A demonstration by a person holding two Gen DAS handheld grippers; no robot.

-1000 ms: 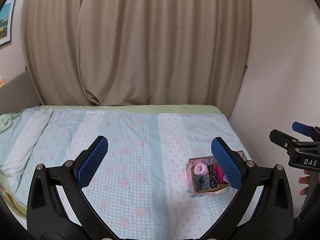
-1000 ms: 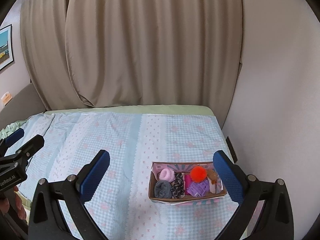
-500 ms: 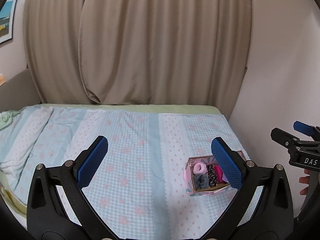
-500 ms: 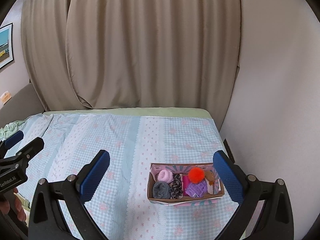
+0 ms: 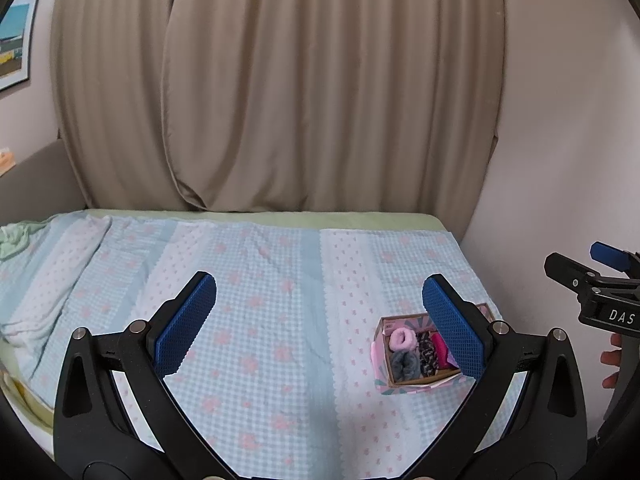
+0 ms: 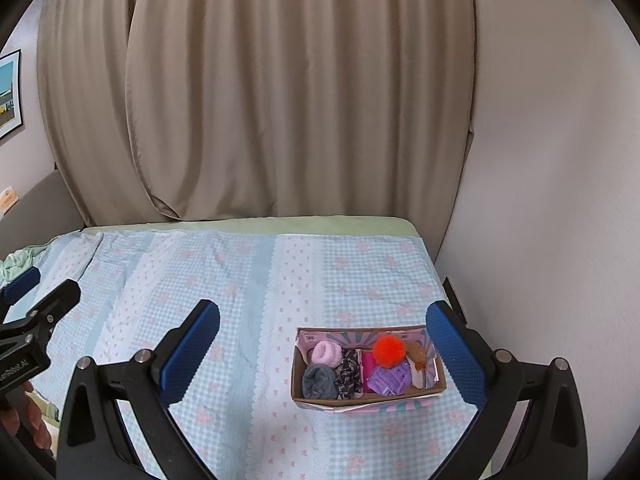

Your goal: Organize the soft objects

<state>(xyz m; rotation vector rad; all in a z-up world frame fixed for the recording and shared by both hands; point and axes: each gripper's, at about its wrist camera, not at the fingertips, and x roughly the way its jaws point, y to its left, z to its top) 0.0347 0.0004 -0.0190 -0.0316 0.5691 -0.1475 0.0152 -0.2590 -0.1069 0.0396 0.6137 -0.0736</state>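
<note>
Both your grippers hang over the bed (image 6: pixel 248 280), fingers spread wide, holding nothing.

Your left gripper (image 5: pixel 320 326) sees the box (image 5: pixel 386 380) at 4 o'clock, partly behind its right finger. Your right gripper (image 6: pixel 322 354) has it at 5 o'clock, holding a pink roll (image 6: pixel 327 352), grey roll (image 6: pixel 318 380), orange pompom (image 6: pixel 389 351) and purple pouch (image 6: pixel 390 378).
</note>
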